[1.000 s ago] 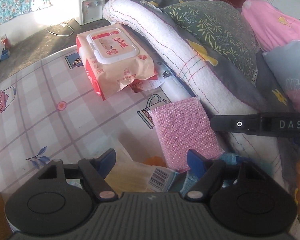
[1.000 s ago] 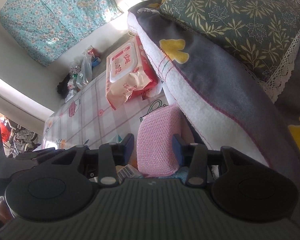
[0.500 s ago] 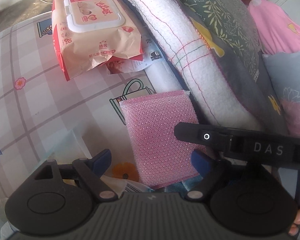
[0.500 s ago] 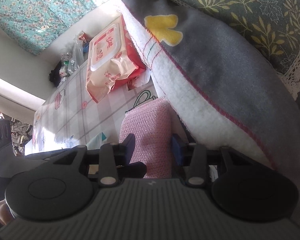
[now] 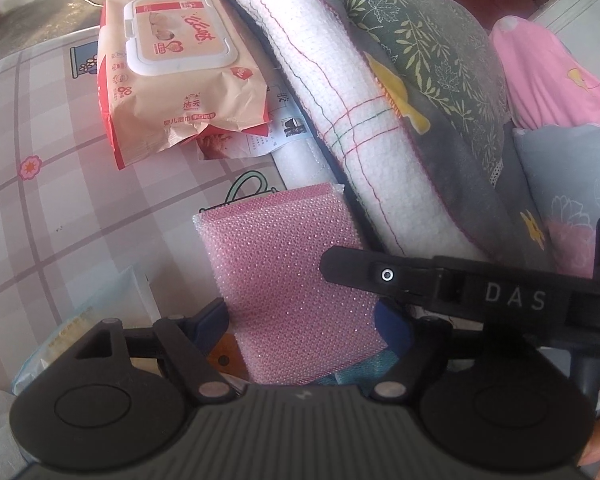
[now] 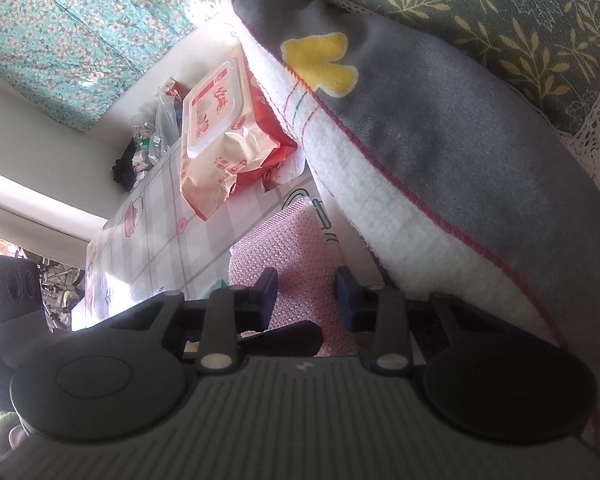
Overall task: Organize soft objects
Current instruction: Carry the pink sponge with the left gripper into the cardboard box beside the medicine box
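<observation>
The pink sponge [image 5: 288, 280] lies flat on the checked worktop [image 5: 60, 208], between the spread fingers of both claws: left claw [image 5: 304, 320] wide, right claw [image 6: 306, 292] narrower, closing, pads not visibly pressing. Folded blanket [image 5: 340, 80] alongside.

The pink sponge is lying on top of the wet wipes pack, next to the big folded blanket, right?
Not quite. The pink sponge lies on the checked tablecloth, not on the wet wipes pack, which sits apart, farther back. The left wrist view shows this. It is indeed next to the big folded blanket.
</observation>
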